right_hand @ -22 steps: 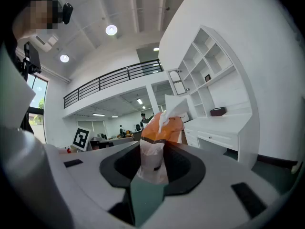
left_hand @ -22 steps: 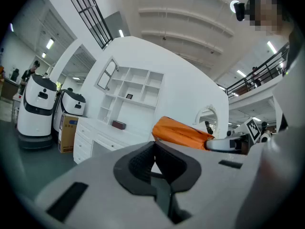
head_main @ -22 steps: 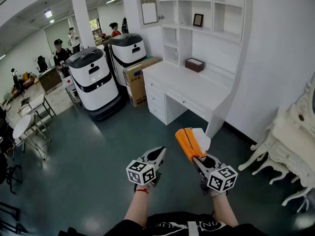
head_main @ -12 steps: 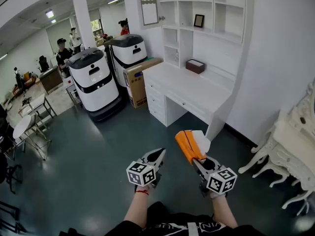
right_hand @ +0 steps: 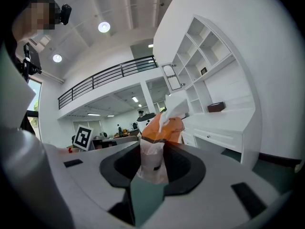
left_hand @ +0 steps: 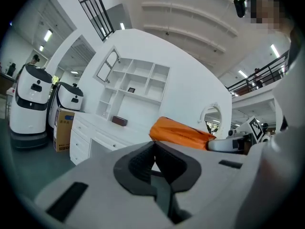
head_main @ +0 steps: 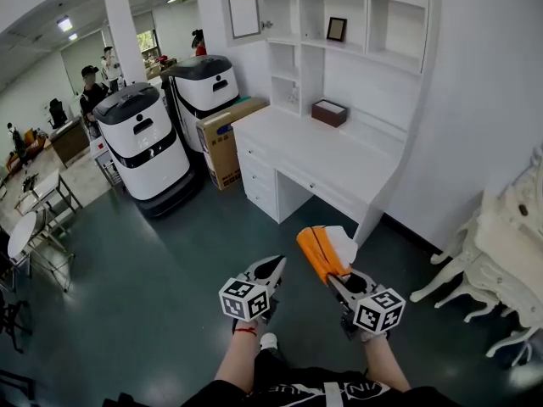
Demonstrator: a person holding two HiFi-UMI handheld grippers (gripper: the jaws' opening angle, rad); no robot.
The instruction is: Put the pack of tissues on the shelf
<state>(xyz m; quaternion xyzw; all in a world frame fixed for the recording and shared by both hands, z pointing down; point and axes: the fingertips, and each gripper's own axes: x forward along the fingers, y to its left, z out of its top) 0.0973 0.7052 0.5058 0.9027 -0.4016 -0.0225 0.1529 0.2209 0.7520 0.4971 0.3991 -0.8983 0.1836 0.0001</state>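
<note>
One orange pack of tissues (head_main: 320,250), a white sheet poking from its far end, is pinched by its near end in the right claw (head_main: 338,279) and juts forward and upward from the jaws, above the dark floor (head_main: 153,270). It is held short of the white tabletop (head_main: 316,148) and well apart from the shelf (head_main: 373,11) that rises over it. The person carries two claws. The left claw (head_main: 275,266), just beside the right, has its jaws pressed together with nothing between them. One small brown box (head_main: 328,111) sits on the tabletop against the back panel, and one framed picture (head_main: 337,29) stands in a shelf compartment. Left of the tabletop stand one cardboard carton (head_main: 222,138) and two white service robots (head_main: 138,142), side by side. Ornate white furniture (head_main: 501,257) fills the right edge.
</note>
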